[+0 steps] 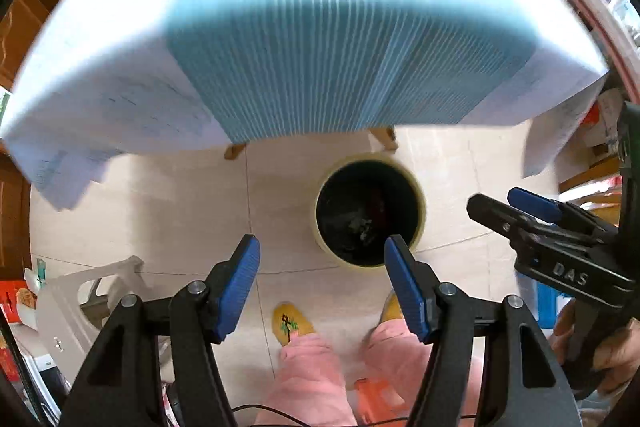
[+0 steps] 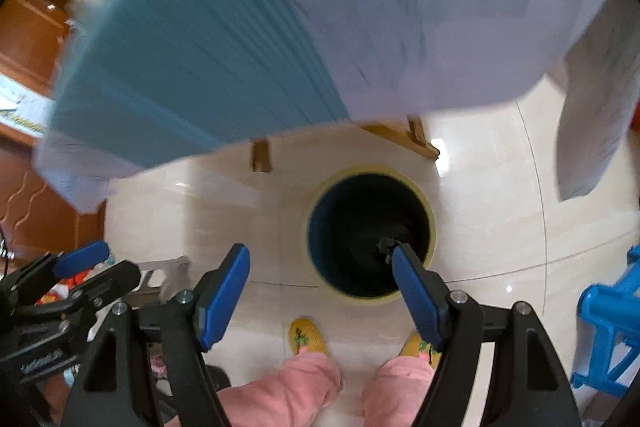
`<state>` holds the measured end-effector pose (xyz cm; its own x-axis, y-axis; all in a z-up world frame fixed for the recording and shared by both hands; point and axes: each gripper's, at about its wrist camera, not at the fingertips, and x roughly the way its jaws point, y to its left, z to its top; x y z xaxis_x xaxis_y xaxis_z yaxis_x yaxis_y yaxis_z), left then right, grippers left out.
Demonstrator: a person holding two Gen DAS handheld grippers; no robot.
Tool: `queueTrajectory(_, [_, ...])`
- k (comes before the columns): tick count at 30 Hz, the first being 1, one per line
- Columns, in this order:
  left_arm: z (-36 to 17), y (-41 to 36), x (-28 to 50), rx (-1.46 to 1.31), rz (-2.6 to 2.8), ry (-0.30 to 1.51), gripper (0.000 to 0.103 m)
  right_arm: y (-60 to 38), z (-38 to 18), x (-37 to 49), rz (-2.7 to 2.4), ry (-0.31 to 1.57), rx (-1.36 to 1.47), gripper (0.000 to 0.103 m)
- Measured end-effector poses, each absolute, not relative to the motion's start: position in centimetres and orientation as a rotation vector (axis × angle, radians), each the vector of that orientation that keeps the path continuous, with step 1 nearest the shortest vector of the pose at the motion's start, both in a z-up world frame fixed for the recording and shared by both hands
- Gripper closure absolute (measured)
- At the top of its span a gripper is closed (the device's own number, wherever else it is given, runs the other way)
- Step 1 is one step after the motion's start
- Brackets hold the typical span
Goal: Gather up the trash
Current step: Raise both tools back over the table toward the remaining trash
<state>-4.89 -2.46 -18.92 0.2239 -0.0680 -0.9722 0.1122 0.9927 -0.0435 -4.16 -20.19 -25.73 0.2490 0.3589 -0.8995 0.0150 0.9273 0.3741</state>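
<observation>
You stand over a round trash bin (image 1: 370, 213) on the pale tiled floor (image 1: 180, 211), both grippers pointing steeply down. Your left gripper (image 1: 322, 283) has its blue pads apart with nothing between them; your right gripper (image 2: 320, 291) is likewise spread wide and empty. The bin sits just beyond your yellow slippers (image 2: 308, 337), near a table (image 1: 320, 27) draped in a white and blue-striped cloth. Dark refuse lies inside the bin; details are blurred.
</observation>
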Motion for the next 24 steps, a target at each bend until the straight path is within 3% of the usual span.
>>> queueTrajectory(7, [-7.3,-1.7,-5.9,-0.01,-0.12,1.168,0.04,-20.1,-14.0,-4.7,0.36,1.209,0.214,0.029])
queueTrajectory(19, [4.4,-3.1,-4.5,0.069,0.049,0.906,0.04,-21.5,1.4,-3.7,0.473,0.849,0.01,0.029])
queueTrajectory(22, [6.0,-2.5,-3.8,0.069,0.097,0.901,0.025,-22.3,3.8,-2.9,0.501,0.794,0.001,0.029])
queueTrajectory(24, [7.0,-2.0,-3.0,0.037,0.11,0.896,0.025,-22.6,4.7,-2.2,0.512,0.774,-0.005,0.029])
